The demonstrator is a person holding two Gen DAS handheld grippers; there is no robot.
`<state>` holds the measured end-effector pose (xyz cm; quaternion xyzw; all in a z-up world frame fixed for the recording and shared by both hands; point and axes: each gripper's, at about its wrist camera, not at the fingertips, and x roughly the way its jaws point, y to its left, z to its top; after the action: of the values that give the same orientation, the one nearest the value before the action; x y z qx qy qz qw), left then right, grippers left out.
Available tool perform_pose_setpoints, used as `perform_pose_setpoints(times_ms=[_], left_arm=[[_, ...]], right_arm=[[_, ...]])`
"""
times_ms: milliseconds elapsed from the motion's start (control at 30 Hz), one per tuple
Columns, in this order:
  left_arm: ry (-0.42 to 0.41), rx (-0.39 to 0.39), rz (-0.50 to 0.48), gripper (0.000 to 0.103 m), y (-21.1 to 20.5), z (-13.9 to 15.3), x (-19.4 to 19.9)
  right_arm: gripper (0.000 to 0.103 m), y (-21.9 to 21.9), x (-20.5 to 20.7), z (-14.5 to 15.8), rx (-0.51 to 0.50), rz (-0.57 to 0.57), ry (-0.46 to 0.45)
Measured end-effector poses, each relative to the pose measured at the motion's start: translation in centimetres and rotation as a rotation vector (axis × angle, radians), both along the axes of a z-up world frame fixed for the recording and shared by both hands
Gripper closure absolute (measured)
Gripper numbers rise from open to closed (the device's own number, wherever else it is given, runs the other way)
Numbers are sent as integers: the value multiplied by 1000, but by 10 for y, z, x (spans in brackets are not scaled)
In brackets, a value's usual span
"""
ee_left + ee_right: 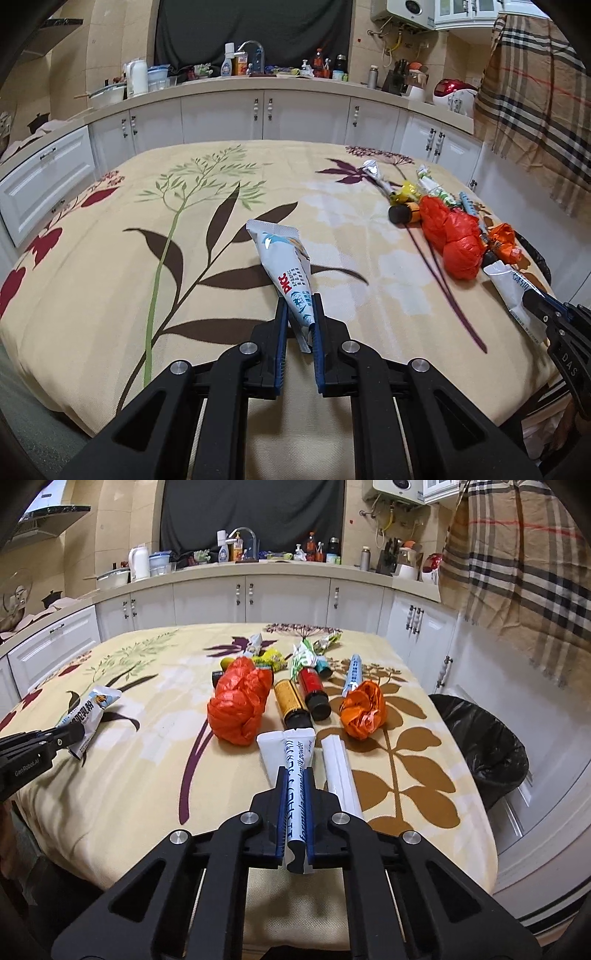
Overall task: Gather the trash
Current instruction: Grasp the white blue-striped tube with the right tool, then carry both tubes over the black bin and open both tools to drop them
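Note:
My left gripper [300,306] is shut on the lower end of a white and blue sachet [284,266], which stands tilted above the floral tablecloth [110,277]. In the right wrist view that sachet [96,705] shows at the far left. My right gripper [295,775] is shut on a white milk powder sachet [286,747] near the table's front edge. A second white stick sachet [341,775] lies just to its right. Beyond lie a crumpled red plastic bag [238,705], an orange wrapper ball [362,709], a yellow bottle [291,701] and a red bottle [314,690].
A bin lined with a black bag [484,738] stands on the floor past the table's right edge. Several smaller wrappers [306,657] lie at the far side of the pile. White kitchen cabinets [288,598] run behind the table, and a checked cloth [517,572] hangs at the right.

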<state>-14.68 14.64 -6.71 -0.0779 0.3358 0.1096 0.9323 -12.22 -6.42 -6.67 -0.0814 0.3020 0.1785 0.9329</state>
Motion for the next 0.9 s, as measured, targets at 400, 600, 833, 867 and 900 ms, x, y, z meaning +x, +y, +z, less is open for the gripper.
perform_pose_setpoints(times_ms=[400,600,833,867,900], left_arm=[[-94,-15,-147,90,-45,36,31],[-169,8,-280,90,-97,59,71],[-203,13,-426,90,-162,73,129],[-199,13,-449,90,-174,73,139],[-195,15,-470,90,-184,73,149]], right_arm=[[96,-49,21,42,62,-149,-136],[96,-93,56,55,65,-279,-186],[96,-141,104,56,64,-408,-215],[96,-147,109,55,64,-424,-217],[96,-156,117,53,65,-444,-218]])
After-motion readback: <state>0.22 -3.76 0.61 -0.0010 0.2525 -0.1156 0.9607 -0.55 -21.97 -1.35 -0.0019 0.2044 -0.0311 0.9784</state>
